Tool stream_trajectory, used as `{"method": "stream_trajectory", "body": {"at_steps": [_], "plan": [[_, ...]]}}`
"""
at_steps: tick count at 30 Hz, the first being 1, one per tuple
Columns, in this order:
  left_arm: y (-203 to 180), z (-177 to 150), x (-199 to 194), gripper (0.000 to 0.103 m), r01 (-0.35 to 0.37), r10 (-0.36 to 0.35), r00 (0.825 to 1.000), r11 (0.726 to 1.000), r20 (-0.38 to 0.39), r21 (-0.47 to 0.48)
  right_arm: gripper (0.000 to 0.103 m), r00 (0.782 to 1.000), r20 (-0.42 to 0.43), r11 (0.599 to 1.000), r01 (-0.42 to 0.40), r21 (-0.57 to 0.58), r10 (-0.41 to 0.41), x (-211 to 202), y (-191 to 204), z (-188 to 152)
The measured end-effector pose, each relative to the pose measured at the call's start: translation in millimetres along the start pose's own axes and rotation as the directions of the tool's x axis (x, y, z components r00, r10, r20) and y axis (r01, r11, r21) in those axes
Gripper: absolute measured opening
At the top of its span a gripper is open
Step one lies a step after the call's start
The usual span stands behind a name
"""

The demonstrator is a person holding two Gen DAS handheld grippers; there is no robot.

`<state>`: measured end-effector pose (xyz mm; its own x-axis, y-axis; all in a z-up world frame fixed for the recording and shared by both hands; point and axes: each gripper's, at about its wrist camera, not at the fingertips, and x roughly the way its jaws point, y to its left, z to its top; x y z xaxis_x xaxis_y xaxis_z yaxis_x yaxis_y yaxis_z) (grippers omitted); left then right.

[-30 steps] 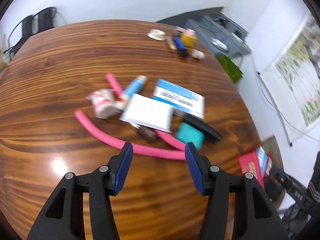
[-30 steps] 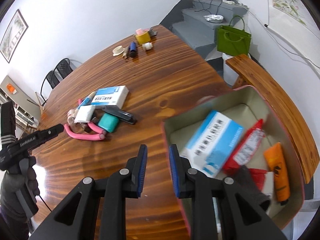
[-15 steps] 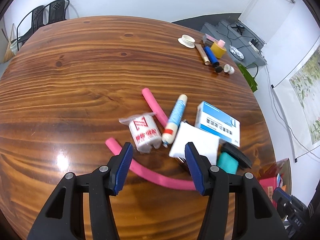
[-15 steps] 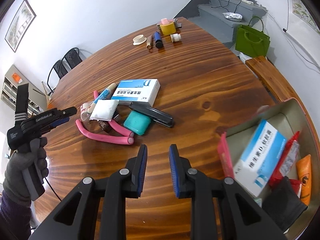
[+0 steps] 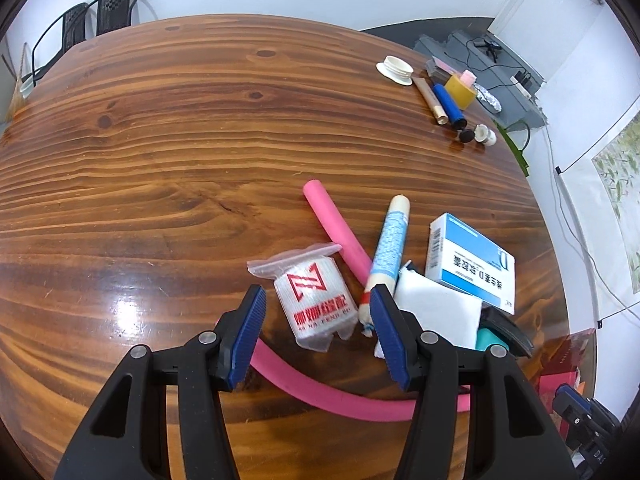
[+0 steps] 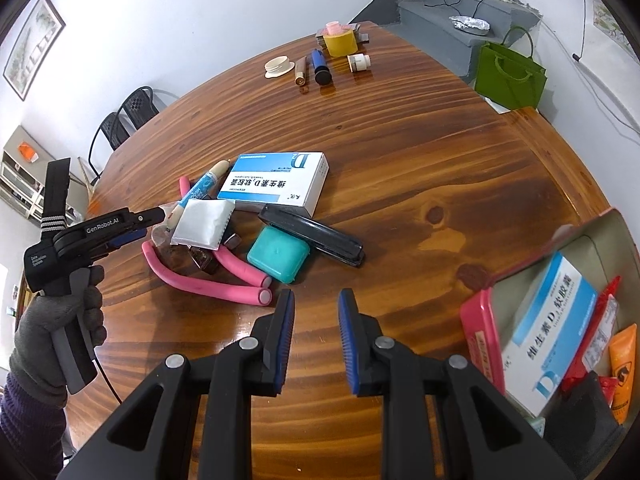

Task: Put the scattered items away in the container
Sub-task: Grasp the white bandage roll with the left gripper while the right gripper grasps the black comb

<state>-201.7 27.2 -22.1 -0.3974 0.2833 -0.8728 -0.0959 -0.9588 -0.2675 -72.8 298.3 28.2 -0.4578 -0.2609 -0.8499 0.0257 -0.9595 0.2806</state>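
A pile of items lies on the wooden table: a bagged white bandage roll point(image 5: 316, 300), a blue-white tube point(image 5: 388, 248), pink foam rods point(image 5: 336, 228), a white pad point(image 5: 436, 308), a blue-white medicine box point(image 5: 472, 264) point(image 6: 276, 182), a teal case point(image 6: 278, 254) and a black case point(image 6: 312, 234). My left gripper point(image 5: 318, 314) is open, its fingers on either side of the bandage roll just above it. My right gripper point(image 6: 314, 320) is open and empty, just short of the teal case. The open container point(image 6: 480, 320) sits at the right, holding a box, tubes and a black item.
At the table's far side lie a white lid point(image 6: 280, 67), a brown tube point(image 6: 301, 71), a blue tube point(image 6: 320, 65), a yellow tape roll point(image 6: 340, 42) and a small white jar point(image 6: 359, 63). A green bag point(image 6: 510, 76) stands on the floor beyond. Chairs point(image 5: 100, 12) stand behind the table.
My left gripper moved left and forward over the pile and now straddles the bandage roll. My right gripper swung left, away from the container toward the pile, and opened slightly.
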Motion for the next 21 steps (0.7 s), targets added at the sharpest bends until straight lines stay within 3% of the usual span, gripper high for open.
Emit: {"method": "stream_trajectory", "body": {"at_steps": [11, 15, 16, 17, 21], "plan": [[11, 5, 23, 0.058, 0.015, -0.016, 0.999, 1.000, -0.031, -0.025, 0.025, 1.000, -0.015, 1.000, 0.002, -0.021, -0.002, 20, 5, 14], [10, 3, 24, 0.057, 0.021, -0.021, 1.000, 1.000, -0.017, 0.009, 0.025, 1.000, -0.016, 1.000, 0.003, -0.031, -0.003, 29, 7, 22], [11, 3, 23, 0.046, 0.024, -0.024, 1.000, 1.000, -0.009, 0.014, 0.025, 1.000, -0.016, 0.999, 0.002, -0.037, -0.002, 31, 8, 24], [12, 2, 23, 0.041, 0.026, -0.026, 1.000, 1.000, -0.005, 0.016, 0.025, 1.000, -0.018, 0.999, 0.001, -0.043, -0.002, 34, 10, 26], [15, 0, 22, 0.039, 0.015, -0.015, 1.000, 0.999, 0.004, 0.031, 0.025, 1.000, -0.023, 0.997, 0.004, -0.071, -0.006, 44, 14, 34]]}}
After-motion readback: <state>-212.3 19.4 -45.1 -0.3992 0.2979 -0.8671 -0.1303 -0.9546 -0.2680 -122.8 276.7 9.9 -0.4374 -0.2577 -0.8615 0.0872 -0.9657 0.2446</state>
